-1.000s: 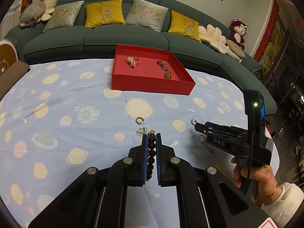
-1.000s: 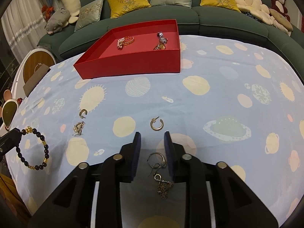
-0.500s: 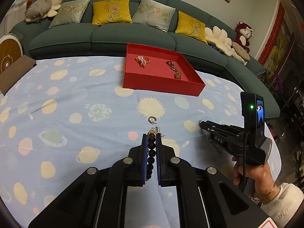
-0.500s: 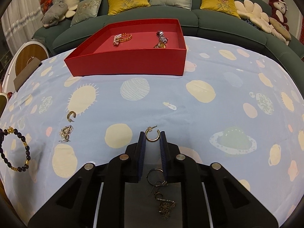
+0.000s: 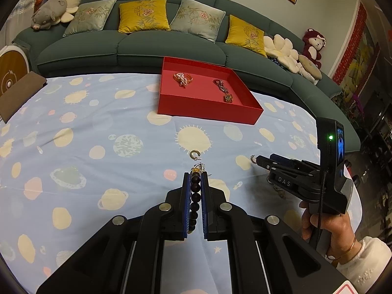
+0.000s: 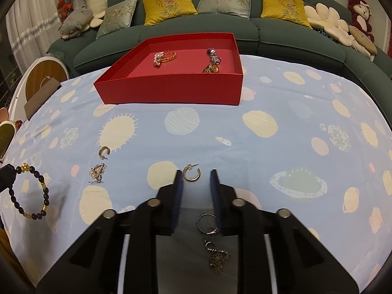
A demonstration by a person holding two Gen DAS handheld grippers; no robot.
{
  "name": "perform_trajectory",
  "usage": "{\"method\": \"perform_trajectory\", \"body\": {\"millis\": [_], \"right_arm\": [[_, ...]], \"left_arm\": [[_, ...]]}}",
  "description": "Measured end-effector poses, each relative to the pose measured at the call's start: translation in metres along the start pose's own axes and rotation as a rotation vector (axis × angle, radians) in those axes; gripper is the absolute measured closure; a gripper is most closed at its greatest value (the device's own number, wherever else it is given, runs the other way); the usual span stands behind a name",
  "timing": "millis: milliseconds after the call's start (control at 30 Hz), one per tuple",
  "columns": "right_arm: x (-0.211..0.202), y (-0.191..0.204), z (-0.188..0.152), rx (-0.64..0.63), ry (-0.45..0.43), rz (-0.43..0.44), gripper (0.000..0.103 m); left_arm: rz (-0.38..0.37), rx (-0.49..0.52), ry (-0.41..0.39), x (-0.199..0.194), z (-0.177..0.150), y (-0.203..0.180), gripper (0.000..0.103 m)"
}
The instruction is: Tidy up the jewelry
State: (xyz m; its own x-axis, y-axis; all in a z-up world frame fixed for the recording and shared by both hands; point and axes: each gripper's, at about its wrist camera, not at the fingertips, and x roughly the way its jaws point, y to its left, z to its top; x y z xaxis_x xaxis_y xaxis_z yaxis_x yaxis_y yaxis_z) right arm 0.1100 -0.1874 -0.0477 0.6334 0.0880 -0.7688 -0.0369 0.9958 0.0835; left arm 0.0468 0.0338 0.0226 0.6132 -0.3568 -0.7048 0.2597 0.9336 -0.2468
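My left gripper [image 5: 195,174] is shut on a dark beaded bracelet [image 5: 195,191], held above the cloth; the bracelet hangs at the far left of the right wrist view [image 6: 29,191]. My right gripper [image 6: 195,172] is open and low over the cloth, its tips either side of a gold hoop earring [image 6: 191,172]. A dangling hoop earring [image 6: 213,242] lies on the cloth under the right gripper's body. A small gold hoop [image 6: 104,152] and a filigree earring [image 6: 97,171] lie to the left. The red tray [image 6: 171,90] holds a pearl bracelet [image 6: 164,56] and a watch [image 6: 212,61].
The table has a blue planet-print cloth [image 6: 294,127]. A green sofa [image 5: 98,46] with cushions curves behind the tray. A brown box [image 5: 17,93] lies at the table's far left edge. The right gripper also shows at the right of the left wrist view [image 5: 254,159].
My right gripper has moved forward past the dangling earring and opened around the gold hoop earring. My left gripper has risen a little, still holding the bracelet.
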Motion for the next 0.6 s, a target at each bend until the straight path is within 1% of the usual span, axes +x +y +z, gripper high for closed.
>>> {"method": "perform_trajectory", "body": {"millis": [233, 300, 367, 400, 600], "right_arm": [[0.016, 0.010, 0.003, -0.028, 0.024, -0.014, 0.067], [0.022, 0.013, 0.002, -0.036, 0.037, -0.025, 0.070], [0.022, 0.015, 0.002, -0.050, 0.028, -0.040, 0.078], [0.022, 0.015, 0.002, -0.052, 0.027, -0.041, 0.087], [0.016, 0.012, 0.001, -0.038, 0.020, -0.030, 0.087]], "left_arm": [[0.001, 0.006, 0.006, 0.002, -0.001, -0.001, 0.097], [0.001, 0.003, 0.009, 0.003, -0.001, 0.000, 0.097], [-0.001, -0.002, 0.011, 0.003, -0.001, 0.001, 0.097], [-0.001, -0.003, 0.012, 0.003, -0.001, 0.001, 0.097], [-0.010, -0.007, 0.005, 0.001, 0.001, 0.000, 0.097]]}}
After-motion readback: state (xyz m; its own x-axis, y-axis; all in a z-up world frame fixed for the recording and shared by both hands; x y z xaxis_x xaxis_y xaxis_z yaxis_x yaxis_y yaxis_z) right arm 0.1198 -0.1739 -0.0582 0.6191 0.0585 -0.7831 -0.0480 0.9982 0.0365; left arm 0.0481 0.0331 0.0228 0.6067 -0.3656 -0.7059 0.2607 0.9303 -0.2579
